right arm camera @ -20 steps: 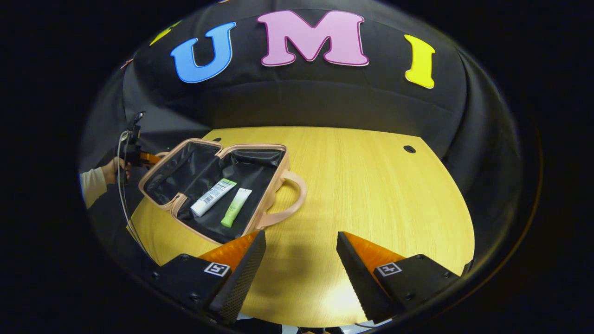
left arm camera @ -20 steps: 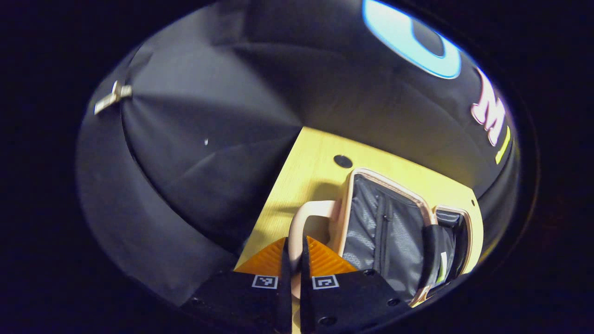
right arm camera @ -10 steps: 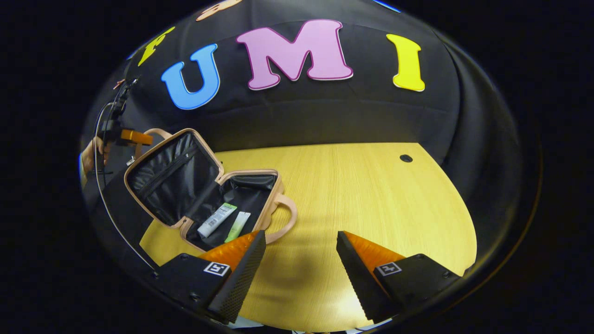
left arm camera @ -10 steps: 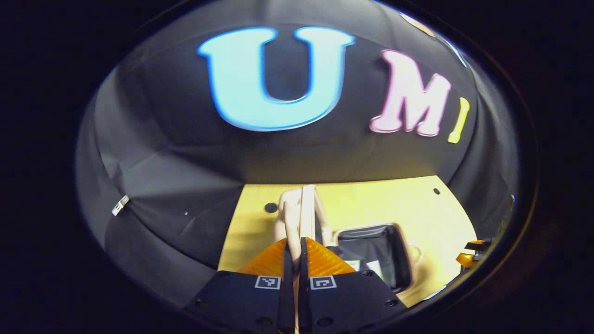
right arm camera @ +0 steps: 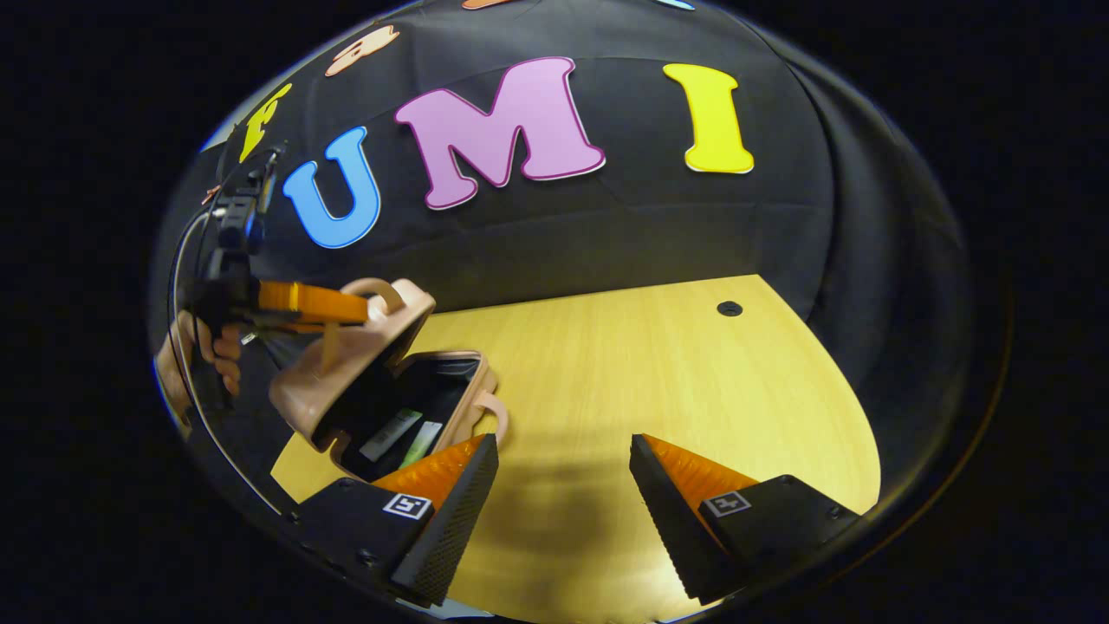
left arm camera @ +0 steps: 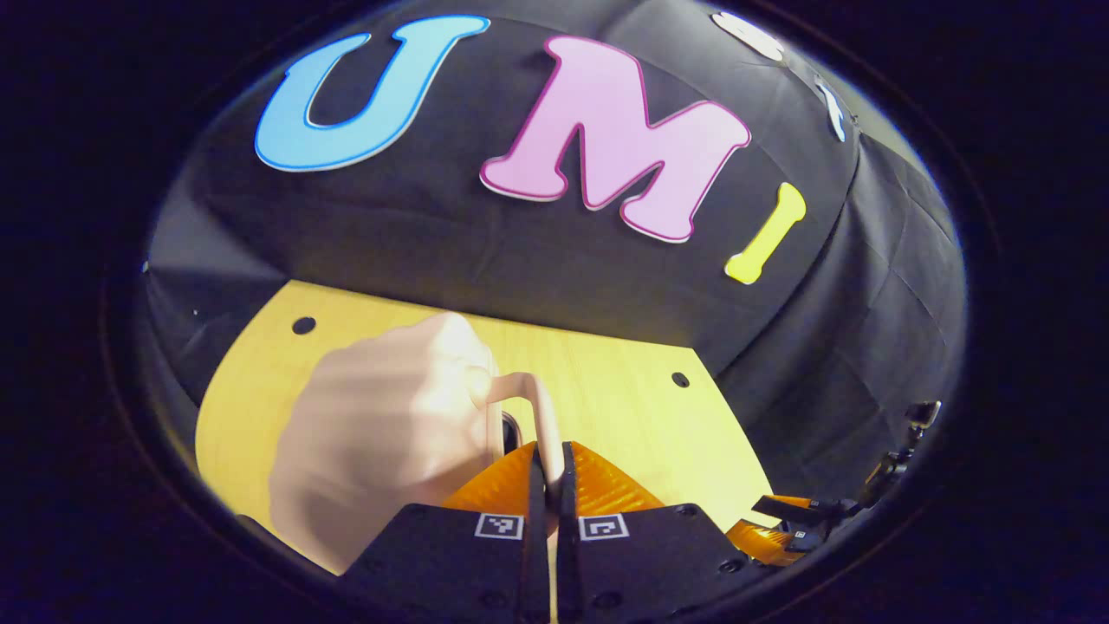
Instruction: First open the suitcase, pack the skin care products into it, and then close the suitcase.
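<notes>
- We see the suitcase, a small pale-pink case with a black lining, on the left part of the counter, its lid tilted half shut over the base.
- Its lid handle is a pale-pink loop.
- Two skin care tubes, one white and one pale green, lie side by side in the base.

Dim booth, bright tabletop glare, fisheye-warped edges — blurred foreground

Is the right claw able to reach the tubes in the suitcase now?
Probably not: the lid, held by the left claw, hangs half-shut over the tubes, leaving a narrow gap. The right claw is open beside the suitcase.
</notes>
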